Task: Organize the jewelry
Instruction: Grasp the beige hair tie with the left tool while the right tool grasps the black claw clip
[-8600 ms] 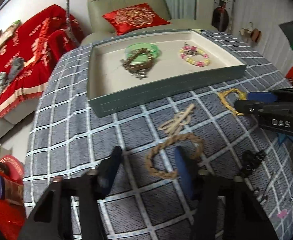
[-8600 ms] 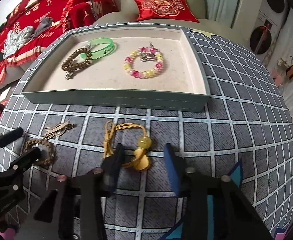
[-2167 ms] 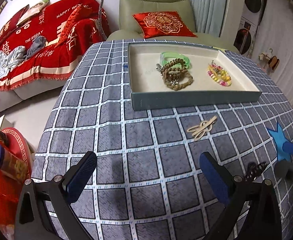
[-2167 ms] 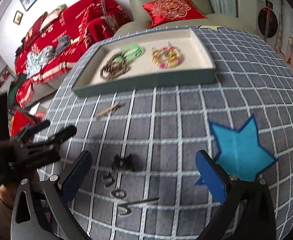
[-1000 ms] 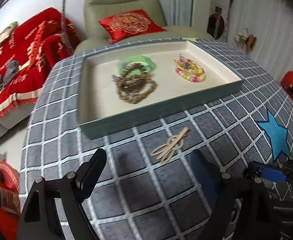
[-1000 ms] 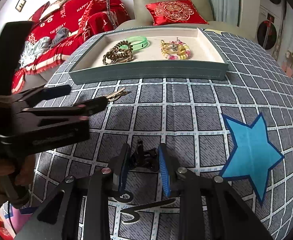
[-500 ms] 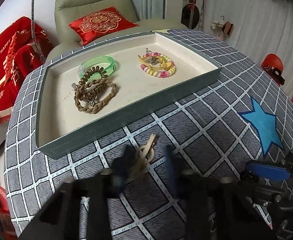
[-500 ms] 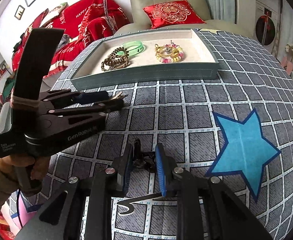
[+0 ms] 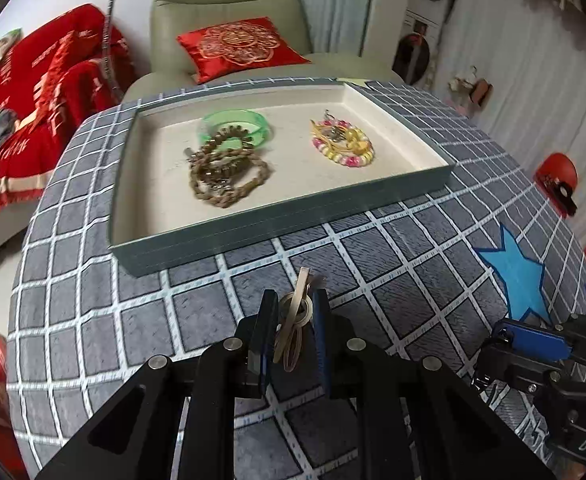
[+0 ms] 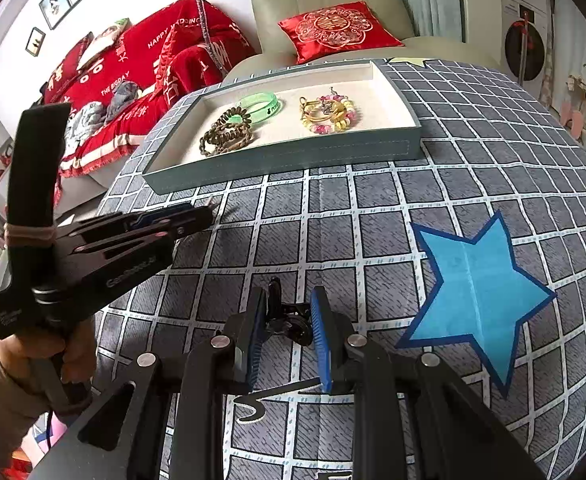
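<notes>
The left gripper, wide open a moment back, is now clamping its jaws onto the beige hair clip, which is lifting off the checked tablecloth. The right gripper is closing tighter on the black clip. The braided rope bracelet and the yellow cord bracelet are now lying inside the jewelry tray, no longer out on the cloth.

The worktop wears a grey cloth gridded in white, with a blue star outlined in darker blue. The tray is grey-green outside and cream inside, holding a green bangle, brown braided bracelets and a pink-and-yellow bead bracelet. Behind the tray, a red cushion shows gold embroidery.
</notes>
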The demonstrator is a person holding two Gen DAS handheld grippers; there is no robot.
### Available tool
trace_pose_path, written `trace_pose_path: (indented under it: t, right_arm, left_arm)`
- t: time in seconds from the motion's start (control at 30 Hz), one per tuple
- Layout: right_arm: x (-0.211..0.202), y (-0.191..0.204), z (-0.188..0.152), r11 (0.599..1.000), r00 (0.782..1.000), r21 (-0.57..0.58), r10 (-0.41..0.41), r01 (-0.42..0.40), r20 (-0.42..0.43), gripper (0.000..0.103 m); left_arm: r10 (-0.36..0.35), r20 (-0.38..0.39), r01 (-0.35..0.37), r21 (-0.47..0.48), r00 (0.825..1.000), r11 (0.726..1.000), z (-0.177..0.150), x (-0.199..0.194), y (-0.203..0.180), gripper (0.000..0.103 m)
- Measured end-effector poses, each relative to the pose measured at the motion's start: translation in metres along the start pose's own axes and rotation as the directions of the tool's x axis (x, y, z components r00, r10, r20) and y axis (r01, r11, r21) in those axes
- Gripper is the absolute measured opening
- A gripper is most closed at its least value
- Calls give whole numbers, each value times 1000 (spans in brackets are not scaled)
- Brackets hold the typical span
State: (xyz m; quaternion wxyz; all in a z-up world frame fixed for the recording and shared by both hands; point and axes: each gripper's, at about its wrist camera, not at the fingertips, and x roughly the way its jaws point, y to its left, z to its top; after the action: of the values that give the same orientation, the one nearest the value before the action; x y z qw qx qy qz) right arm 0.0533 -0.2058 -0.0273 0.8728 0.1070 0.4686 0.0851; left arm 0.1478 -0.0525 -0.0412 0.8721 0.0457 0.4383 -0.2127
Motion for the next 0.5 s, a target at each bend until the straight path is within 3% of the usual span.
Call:
trace_pose_path:
  t: [0.5]
  right_arm:
    - [-15,-12,20,999,999,42,24,-25,39,25]
  left_arm:
    - [45,74,-40,-65,996,997,8,-34,6,34]
